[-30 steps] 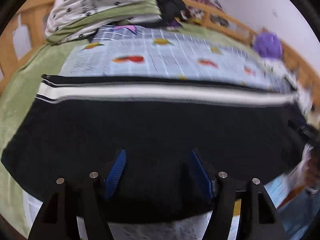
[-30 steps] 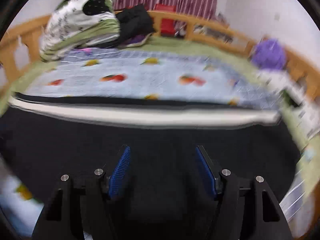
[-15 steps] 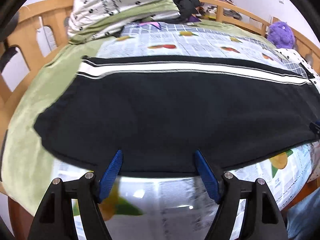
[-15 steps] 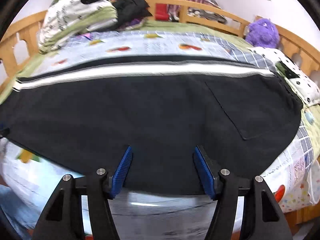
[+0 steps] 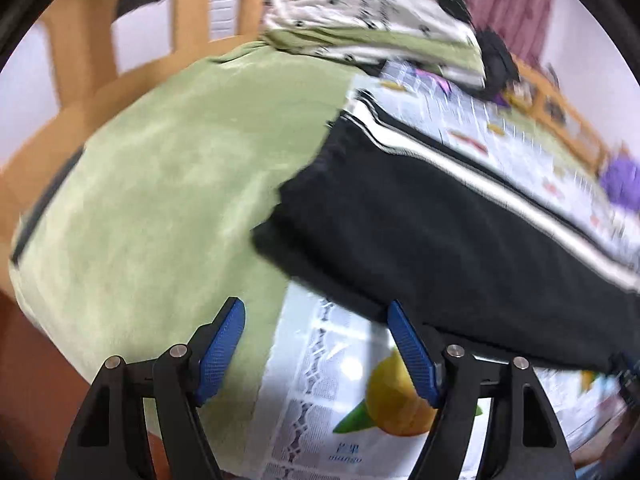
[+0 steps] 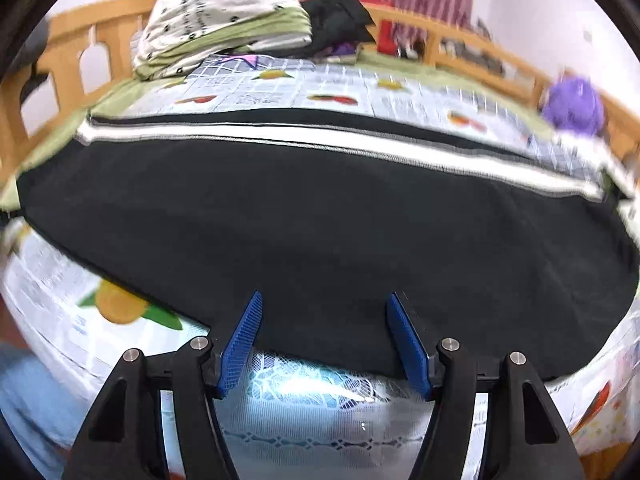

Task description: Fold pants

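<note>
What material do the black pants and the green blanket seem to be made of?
The black pants look like a matte knit or fleece fabric: soft, dull surface, woven white side stripe. The green blanket looks like plush, velvety fabric: mottled light and dark patches in its nap. Motion blur leaves both uncertain.

Black pants (image 6: 328, 216), white side stripe; green blanket (image 5: 152, 184); fruit-print sheet (image 5: 344, 384).

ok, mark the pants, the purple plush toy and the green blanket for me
pants (image 6: 320, 220), right wrist view, middle of the black fabric.
purple plush toy (image 6: 574, 106), right wrist view, its body, blurred.
green blanket (image 5: 160, 200), left wrist view, bare middle left of the pants.
</note>
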Motion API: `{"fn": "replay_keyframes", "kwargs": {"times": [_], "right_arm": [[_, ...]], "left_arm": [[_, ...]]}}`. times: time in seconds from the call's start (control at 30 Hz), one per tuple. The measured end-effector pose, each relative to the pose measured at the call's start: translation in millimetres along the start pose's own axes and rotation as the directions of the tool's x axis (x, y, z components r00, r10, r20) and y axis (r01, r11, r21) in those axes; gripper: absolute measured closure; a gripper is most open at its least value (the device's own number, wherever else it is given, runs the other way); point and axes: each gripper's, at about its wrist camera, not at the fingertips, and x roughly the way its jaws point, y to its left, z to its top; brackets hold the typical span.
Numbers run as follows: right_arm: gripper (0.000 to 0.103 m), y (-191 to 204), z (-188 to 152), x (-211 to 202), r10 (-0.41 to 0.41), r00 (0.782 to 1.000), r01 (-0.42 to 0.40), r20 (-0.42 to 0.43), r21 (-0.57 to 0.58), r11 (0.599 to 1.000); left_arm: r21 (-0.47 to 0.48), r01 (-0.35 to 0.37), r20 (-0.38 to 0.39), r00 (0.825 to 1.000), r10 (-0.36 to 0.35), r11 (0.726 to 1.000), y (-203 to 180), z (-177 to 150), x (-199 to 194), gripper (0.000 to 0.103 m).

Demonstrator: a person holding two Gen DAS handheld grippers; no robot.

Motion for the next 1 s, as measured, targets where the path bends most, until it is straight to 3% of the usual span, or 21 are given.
{"fn": "replay_keyframes", "kwargs": {"times": [0.17,0.43,0.53,0.57,0.63,0.7,0.77,0.87,1.0], "right_arm": [[0.039,-15,5,-7,0.022,0.999,-0.020,-0.023,0.063,0.998],[0.039,-7,13,-6,0.038,0.998,-0.034,-0.046,0.076,0.997],[0.039,-9,17,-10,0.043,0.998,-0.039,-0.051,0.086,0.996],[0.039,-11,19,-15,0.043,0.998,-0.038,-0.046,0.089,0.995],[0.040,-15,23,-24,0.034,0.999,-0.031,-0.029,0.093,0.995],[0.040,-21,25,-35,0.027,1.000,-0.026,-0.007,0.103,0.994],[0.040,-32,27,-47,0.035,0.999,-0.036,0.011,0.122,0.992],[0.040,-48,33,-59,0.050,0.998,-0.054,0.038,0.110,0.992],[0.040,-75,45,-66,-0.011,0.996,0.010,0.084,0.008,1.000]], "left_arm": [[-0.213,0.143,0.025,0.990,-0.141,0.966,28,1,9,0.033],[-0.371,0.213,0.076,0.977,-0.199,0.904,39,26,42,0.036],[-0.446,0.235,0.080,0.972,-0.223,0.864,44,33,50,0.079],[-0.470,0.272,0.089,0.961,-0.262,0.840,47,35,52,0.084],[-0.484,0.315,0.116,0.948,-0.297,0.817,49,38,44,0.085],[-0.458,0.309,0.134,0.951,-0.279,0.833,40,43,31,0.086],[-0.384,0.279,0.154,0.959,-0.237,0.880,18,51,13,0.086],[-0.240,0.264,0.200,0.955,-0.218,0.934,-36,65,-17,0.086],[-0.064,0.311,0.220,0.931,-0.291,0.948,-118,76,-44,0.087]]}}
